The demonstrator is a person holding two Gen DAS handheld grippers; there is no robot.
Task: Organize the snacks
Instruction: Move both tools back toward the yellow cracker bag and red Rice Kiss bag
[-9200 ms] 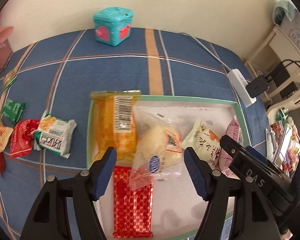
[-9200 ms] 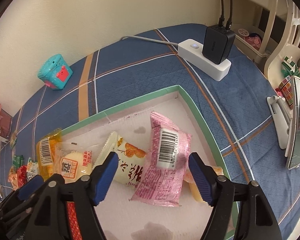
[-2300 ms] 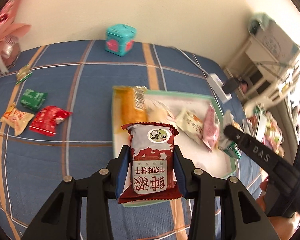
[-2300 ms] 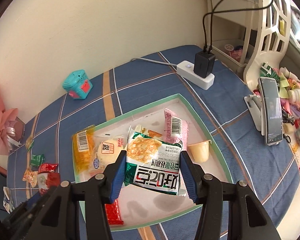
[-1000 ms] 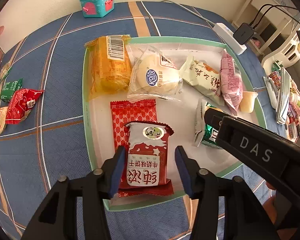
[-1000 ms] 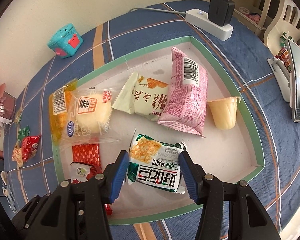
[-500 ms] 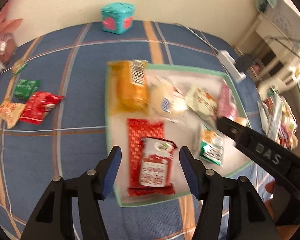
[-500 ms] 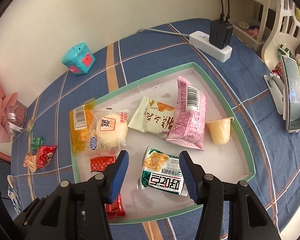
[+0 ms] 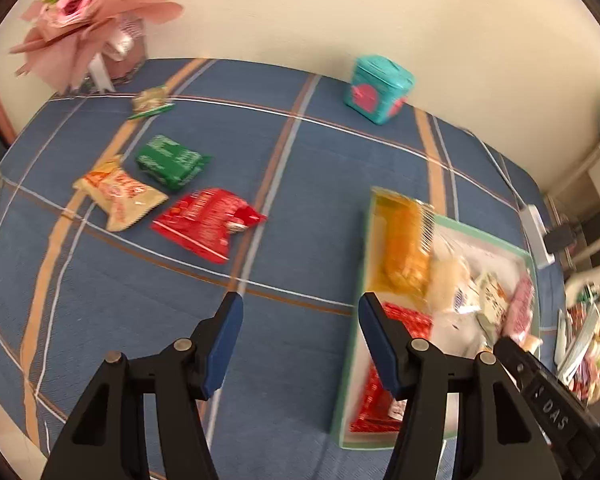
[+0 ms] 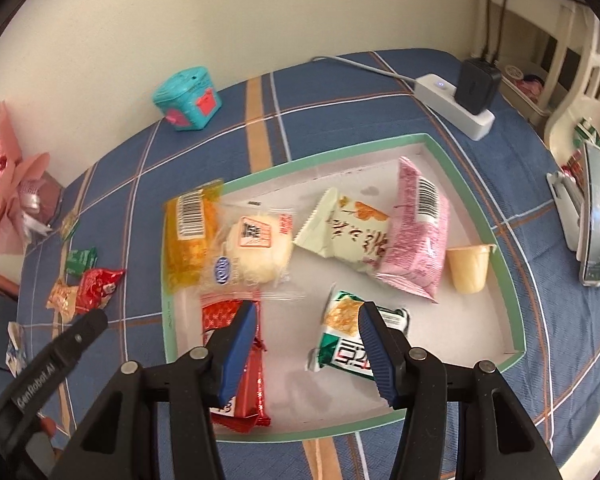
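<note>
Left gripper point(image 9: 300, 320): jaws wide, holding nothing, poised over bare blue plaid cloth point(image 9: 308, 184).

Right gripper point(image 10: 308, 332): jaws wide, holding nothing, above the near part of the tray point(image 10: 512, 280).

Nearest my right claw, under its left finger: dark red wafer packet point(image 10: 240, 376), lying flat on the tray floor. Under its right finger: green-and-white cracker packet point(image 10: 348, 340), also released.

Beyond the right claw, in the tray, left to right: orange cake packet point(image 10: 188, 236), clear-wrapped bun point(image 10: 256, 248), pale green packet point(image 10: 348, 236), pink packet point(image 10: 416, 236), jelly cup point(image 10: 466, 268).

Ahead and left of my left claw, well apart from the tray point(image 9: 364, 248): red crinkled packet point(image 9: 206, 222), nearest. Beyond it, just beside each other, orange-and-cream packet point(image 9: 120, 194) and green packet point(image 9: 170, 162). Farthest, a small green-edged packet point(image 9: 150, 100) near the bouquet point(image 9: 96, 16).

Far, straight ahead: teal toy box point(image 9: 378, 88).

Handling, my judgement: the loose packets are light, soft foil pillows, slippery and puffed. I would pinch the red one across its short width at mid-body, gently, as the contents may crush.
</note>
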